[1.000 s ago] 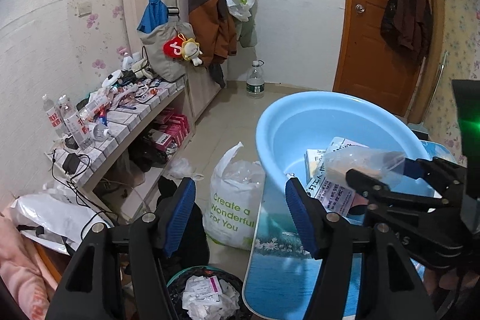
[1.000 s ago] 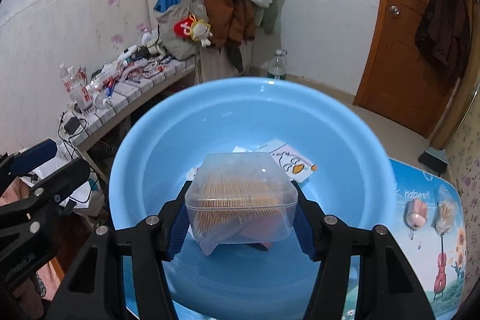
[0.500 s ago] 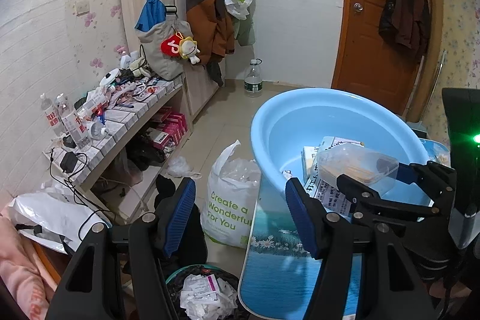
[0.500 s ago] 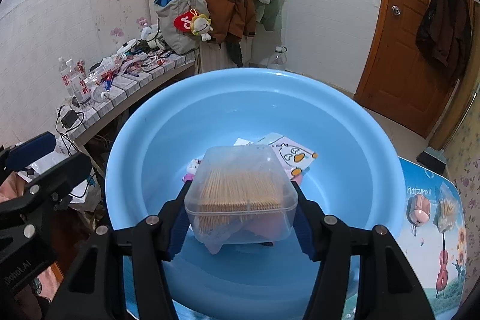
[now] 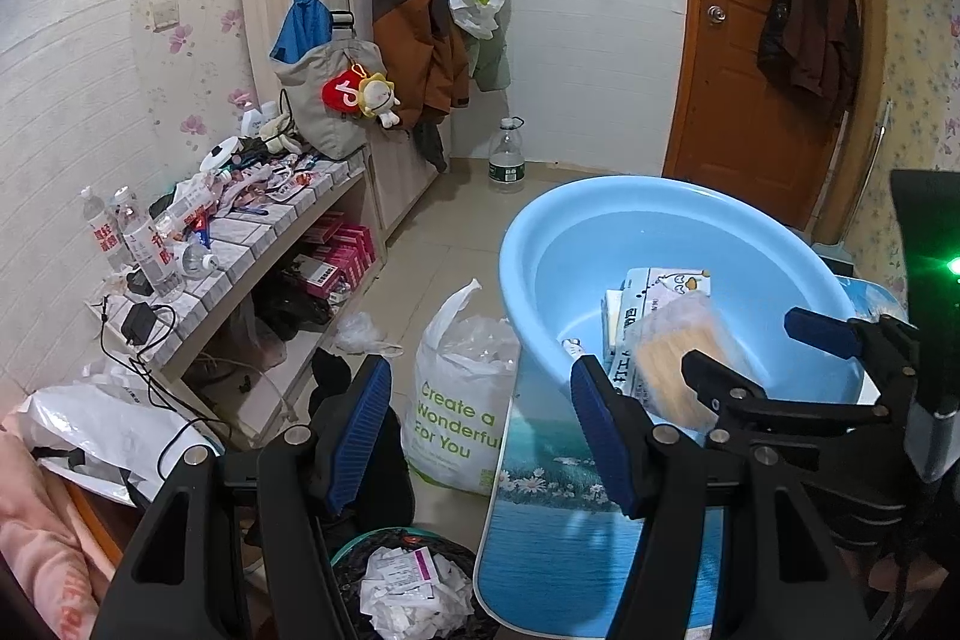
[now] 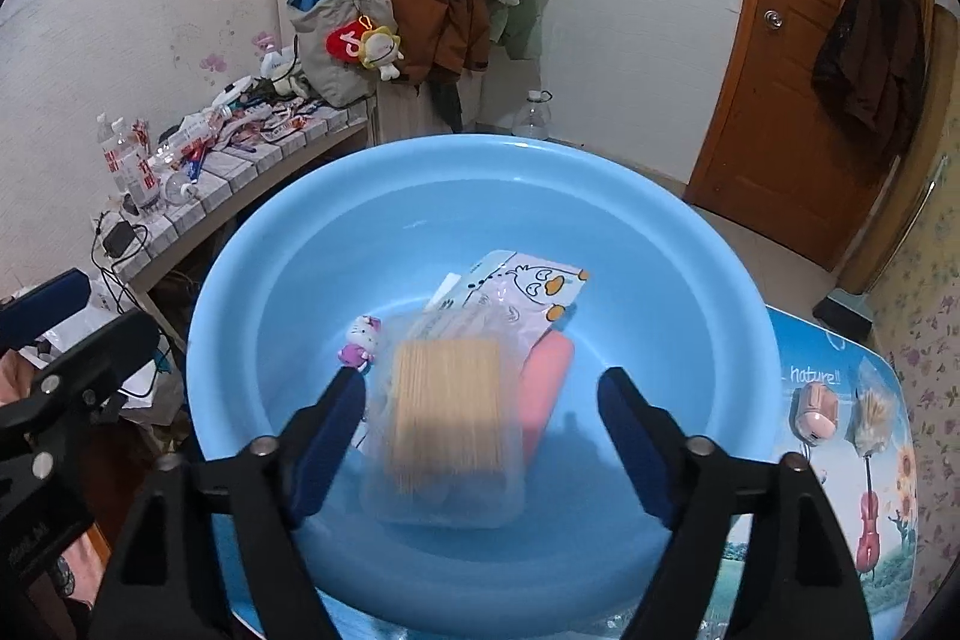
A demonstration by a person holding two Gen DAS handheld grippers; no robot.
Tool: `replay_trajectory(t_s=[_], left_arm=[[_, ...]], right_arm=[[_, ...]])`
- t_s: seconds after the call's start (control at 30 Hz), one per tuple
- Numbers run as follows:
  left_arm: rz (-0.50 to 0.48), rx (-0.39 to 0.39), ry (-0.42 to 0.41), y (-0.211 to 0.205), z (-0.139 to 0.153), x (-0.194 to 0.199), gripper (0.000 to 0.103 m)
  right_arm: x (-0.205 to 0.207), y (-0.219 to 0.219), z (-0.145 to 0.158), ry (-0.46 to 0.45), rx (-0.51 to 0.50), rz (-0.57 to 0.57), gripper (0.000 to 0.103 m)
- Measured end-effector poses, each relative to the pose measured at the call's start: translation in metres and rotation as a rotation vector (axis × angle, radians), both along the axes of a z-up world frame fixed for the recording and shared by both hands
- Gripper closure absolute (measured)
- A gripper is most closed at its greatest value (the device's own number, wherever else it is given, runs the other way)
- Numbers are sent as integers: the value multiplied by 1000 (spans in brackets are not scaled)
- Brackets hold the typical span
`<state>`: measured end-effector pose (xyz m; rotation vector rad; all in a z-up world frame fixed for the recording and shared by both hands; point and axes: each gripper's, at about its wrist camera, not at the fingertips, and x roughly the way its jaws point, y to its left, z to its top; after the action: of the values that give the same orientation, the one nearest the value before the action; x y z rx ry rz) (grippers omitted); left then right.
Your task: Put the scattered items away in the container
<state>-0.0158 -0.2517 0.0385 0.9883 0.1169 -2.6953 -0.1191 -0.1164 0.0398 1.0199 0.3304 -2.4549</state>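
Right gripper (image 6: pixel 480 436) jaws are opening over the big light-blue plastic basin (image 6: pixel 252 280), so the clear plastic box of toothpicks (image 6: pixel 447 418) drops in, blurred. Left gripper (image 5: pixel 480 436) sits half-open, empty.

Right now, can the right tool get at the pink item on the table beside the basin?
Probably yes: the pink item lies uncovered outside the basin, and the right tool, jaws opening, grips nothing.

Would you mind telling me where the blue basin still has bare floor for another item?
The blue basin is bare along its right side and far wall. Its centre-left is crowded: toothpick box, duck-print pack, pink item, cat figurine.
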Motion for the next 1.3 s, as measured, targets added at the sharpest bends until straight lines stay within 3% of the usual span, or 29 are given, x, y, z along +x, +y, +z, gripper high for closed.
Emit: replay_trajectory(t_s=[0.33,0.47,0.6,0.8,0.93,1.3], left_arm=[[-15,-10,3,12,7,4,40],[-27,-21,9,23,11,6,31],[-48,-30,33,36,19,11,18],[-75,-45,49,61,27,17,7],[-88,-51,49,79,27,20,4],[-159,-75,63,140,33,30,0]], right_arm=[[11,16,10,5,-29,-7,20],[16,27,17,14,-52,-25,20],[26,54,29,41,-69,-59,19],[40,90,37,60,-87,-104,19],[51,124,43,54,-139,-157,15],[84,205,62,152,-149,-275,4]])
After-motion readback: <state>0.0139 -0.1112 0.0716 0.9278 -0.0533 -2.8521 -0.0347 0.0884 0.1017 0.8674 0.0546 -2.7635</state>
